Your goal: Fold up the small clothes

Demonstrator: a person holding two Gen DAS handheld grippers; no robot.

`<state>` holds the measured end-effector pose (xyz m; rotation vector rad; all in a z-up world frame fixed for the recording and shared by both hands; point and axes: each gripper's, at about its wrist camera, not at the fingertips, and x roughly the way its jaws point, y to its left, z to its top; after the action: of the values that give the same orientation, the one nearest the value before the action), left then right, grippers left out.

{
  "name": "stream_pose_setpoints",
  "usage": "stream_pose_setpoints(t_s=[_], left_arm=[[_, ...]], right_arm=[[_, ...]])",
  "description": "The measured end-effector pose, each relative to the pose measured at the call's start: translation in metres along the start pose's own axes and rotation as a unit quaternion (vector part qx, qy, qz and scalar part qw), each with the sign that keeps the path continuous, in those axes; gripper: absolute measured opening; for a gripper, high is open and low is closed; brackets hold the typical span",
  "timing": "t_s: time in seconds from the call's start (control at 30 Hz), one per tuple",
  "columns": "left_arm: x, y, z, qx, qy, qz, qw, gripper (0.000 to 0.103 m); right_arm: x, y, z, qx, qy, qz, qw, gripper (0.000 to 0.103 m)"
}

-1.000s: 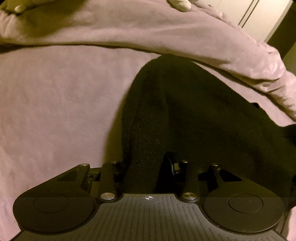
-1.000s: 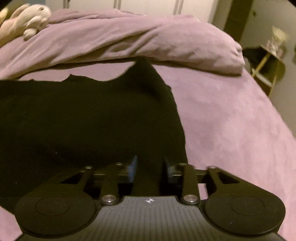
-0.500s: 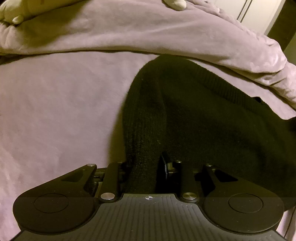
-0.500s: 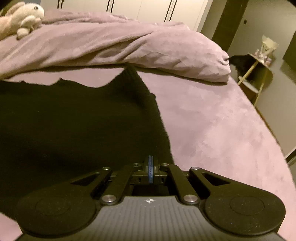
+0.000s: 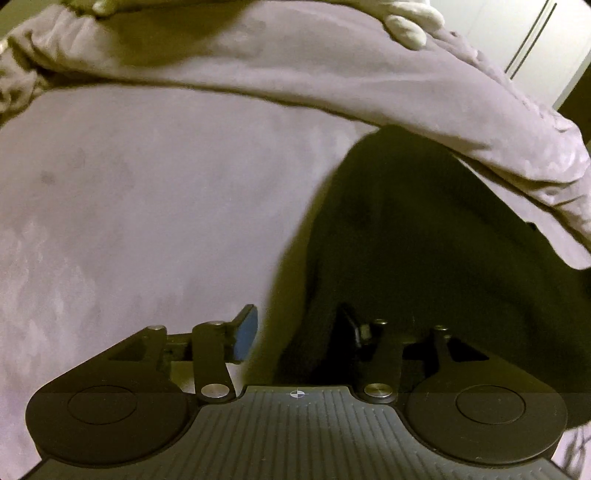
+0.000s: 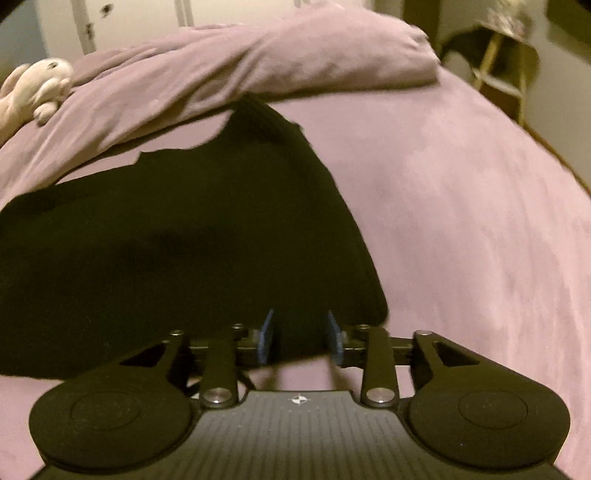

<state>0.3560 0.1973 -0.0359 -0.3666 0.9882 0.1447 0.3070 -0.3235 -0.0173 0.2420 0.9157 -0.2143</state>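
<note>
Left gripper [image 5: 299, 332]: the 2 fingers stand wide apart. The blue pad [image 5: 245, 334] of the left-hand finger is exposed and clear of the cloth. The other finger lies against or over the dark fabric; contact cannot be confirmed. Nothing is clamped.

Right gripper [image 6: 300, 338]: the fingers are parted with a moderate gap, both blue pads [image 6: 266, 336] visible. The near edge of the black knit garment [image 6: 177, 251] lies between them, but the pads do not press on it.

The garment lies spread on the purple bed cover [image 6: 461, 221], its far end running up to the bunched duvet [image 6: 258, 70].

View differences:
- Left wrist view: shows only the garment's left edge [image 5: 406, 258], a rounded dark mass against the bed cover [image 5: 147, 221], with its right side passing under the overhang of the duvet [image 5: 369, 92]. Detail in the fabric is lost in shadow.
- Right wrist view: shows the garment's broad body, its ribbed far corner and its right edge. It also shows a plush toy [image 6: 35, 88] on the duvet at left, white cabinet doors [image 6: 129, 22] behind, and a wooden stand [image 6: 506, 62] beside the bed at right.
</note>
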Motion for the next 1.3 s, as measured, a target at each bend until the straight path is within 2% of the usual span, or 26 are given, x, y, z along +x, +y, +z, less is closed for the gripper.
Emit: stream_pose_setpoints(t_s=[0.07, 0.1, 0.17, 0.33, 0.37, 0.43, 0.47, 0.53, 0.6, 0.7, 0.8, 0.9, 1.0, 1.07, 1.1, 1.2, 1.27, 1.3], left_arm=[[0.002, 0.007, -0.006, -0.029, 0.022, -0.051, 0.9980, 0.059], [0.003, 0.010, -0.008, -0.045, 0.031, -0.067, 0.9963, 0.065], [0.007, 0.017, -0.013, -0.074, 0.035, -0.094, 0.9922, 0.066], [0.013, 0.028, -0.014, -0.111, 0.029, -0.142, 0.9832, 0.066], [0.013, 0.030, -0.014, -0.115, 0.028, -0.149, 0.9818, 0.064], [0.016, 0.026, -0.012, -0.108, 0.030, -0.149, 0.9826, 0.043], [0.017, 0.026, -0.011, -0.104, 0.034, -0.143, 0.9837, 0.041], [0.017, 0.026, -0.010, -0.103, 0.035, -0.149, 0.9828, 0.030], [0.012, 0.025, -0.009, -0.093, 0.028, -0.152, 0.9837, 0.026], [0.000, 0.020, -0.009, -0.032, 0.018, -0.149, 0.9882, 0.026], [-0.003, 0.013, -0.009, 0.035, 0.014, -0.146, 0.9886, 0.047], [-0.004, 0.026, -0.005, 0.036, 0.001, -0.163, 0.9859, 0.052], [-0.001, 0.041, 0.009, 0.048, -0.022, -0.210, 0.9764, 0.065], [0.014, 0.045, 0.023, 0.073, -0.010, -0.251, 0.9651, 0.068], [0.024, 0.044, 0.030, 0.081, 0.007, -0.286, 0.9549, 0.068], [0.051, 0.033, 0.041, 0.110, 0.059, -0.377, 0.9178, 0.066], [0.070, 0.023, 0.040, 0.141, 0.119, -0.426, 0.8854, 0.061], [0.072, 0.019, 0.037, 0.161, 0.137, -0.440, 0.8729, 0.059]], right_arm=[[0.001, -0.008, -0.003, 0.034, 0.007, 0.016, 0.999, 0.041], [0.001, -0.011, -0.004, 0.051, 0.011, 0.025, 0.998, 0.042], [0.001, -0.013, -0.004, 0.072, 0.016, 0.041, 0.996, 0.043], [-0.015, 0.001, -0.003, 0.046, -0.008, 0.038, 0.998, 0.043], [-0.020, 0.008, -0.003, 0.033, -0.021, 0.032, 0.999, 0.043], [-0.026, 0.027, -0.003, 0.001, -0.043, 0.025, 0.999, 0.043], [-0.027, 0.038, -0.003, -0.014, -0.052, 0.027, 0.998, 0.043], [-0.026, 0.062, -0.002, -0.036, -0.065, 0.043, 0.996, 0.043], [-0.021, 0.089, -0.001, -0.049, -0.067, 0.071, 0.994, 0.043], [-0.011, 0.127, 0.000, -0.052, -0.051, 0.125, 0.989, 0.043], [-0.004, 0.167, -0.011, -0.082, -0.027, 0.172, 0.981, 0.043], [0.002, 0.195, -0.025, -0.122, -0.009, 0.173, 0.977, 0.043], [0.001, 0.207, -0.037, -0.131, 0.004, 0.174, 0.976, 0.043], [0.002, 0.213, -0.043, -0.138, 0.008, 0.165, 0.977, 0.043], [0.002, 0.218, -0.046, -0.141, 0.008, 0.158, 0.977, 0.043], [0.004, 0.230, -0.055, -0.142, 0.017, 0.132, 0.981, 0.044], [0.004, 0.237, -0.061, -0.137, 0.021, 0.118, 0.983, 0.050], [0.005, 0.240, -0.062, -0.129, 0.024, 0.110, 0.985, 0.050]])
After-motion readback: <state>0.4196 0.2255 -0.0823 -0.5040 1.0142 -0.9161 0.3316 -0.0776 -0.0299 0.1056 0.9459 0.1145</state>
